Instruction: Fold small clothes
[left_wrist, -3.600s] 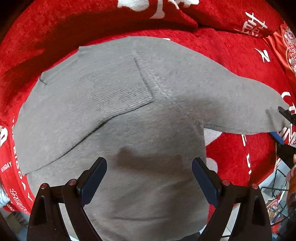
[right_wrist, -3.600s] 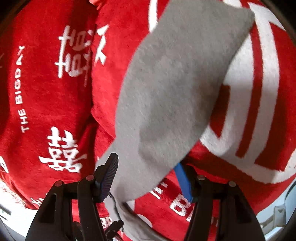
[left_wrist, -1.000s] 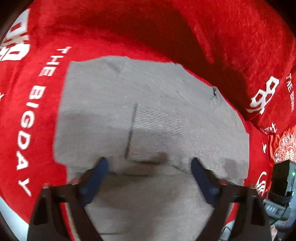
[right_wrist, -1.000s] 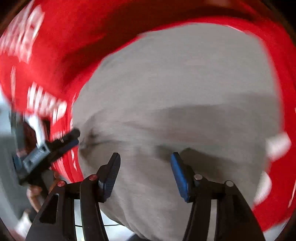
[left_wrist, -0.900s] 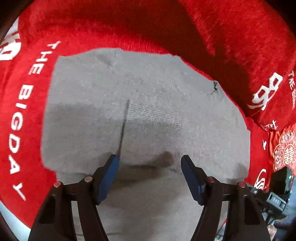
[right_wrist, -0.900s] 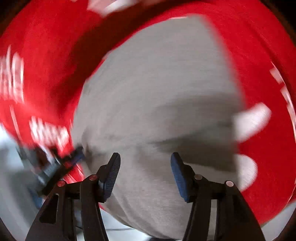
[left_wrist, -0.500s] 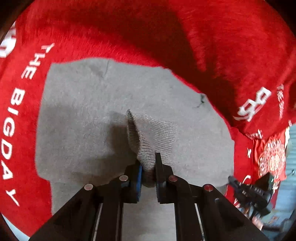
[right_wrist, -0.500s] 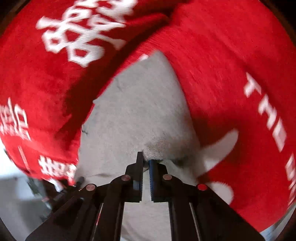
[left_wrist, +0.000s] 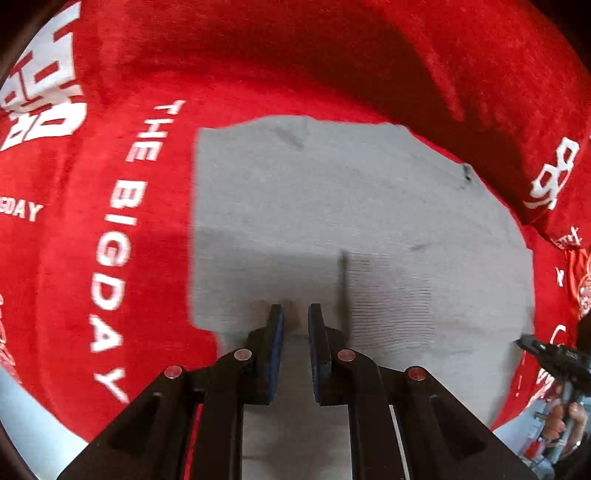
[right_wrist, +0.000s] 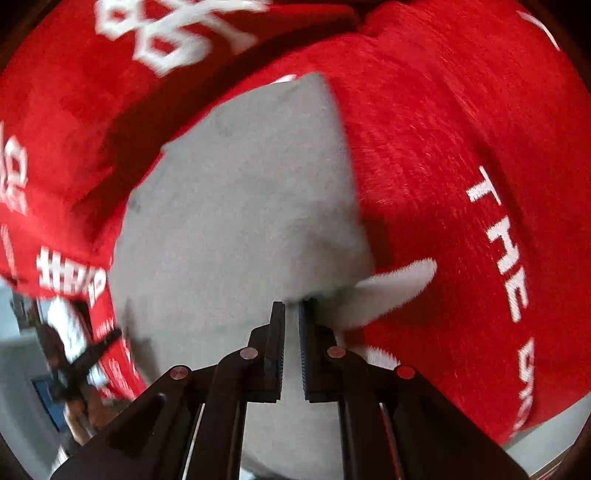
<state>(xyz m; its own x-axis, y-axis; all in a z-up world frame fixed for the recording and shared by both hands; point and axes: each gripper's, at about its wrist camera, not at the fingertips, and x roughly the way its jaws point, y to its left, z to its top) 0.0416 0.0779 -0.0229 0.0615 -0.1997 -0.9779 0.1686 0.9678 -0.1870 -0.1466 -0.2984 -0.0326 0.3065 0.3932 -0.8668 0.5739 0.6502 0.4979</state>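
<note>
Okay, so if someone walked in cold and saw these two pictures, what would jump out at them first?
The bright red blanket with white lettering fills both views. A grey sweater lies flat across its middle. The left gripper and right gripper are each nearly closed on the sweater's near edge.

The left gripper (left_wrist: 294, 314) pinches a fold of the grey knit sweater (left_wrist: 332, 206), which lies on a red blanket (left_wrist: 122, 295) lettered "THE BIGDAY".

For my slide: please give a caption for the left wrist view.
Left gripper pinching the gray sweater on the red blanket.
</note>
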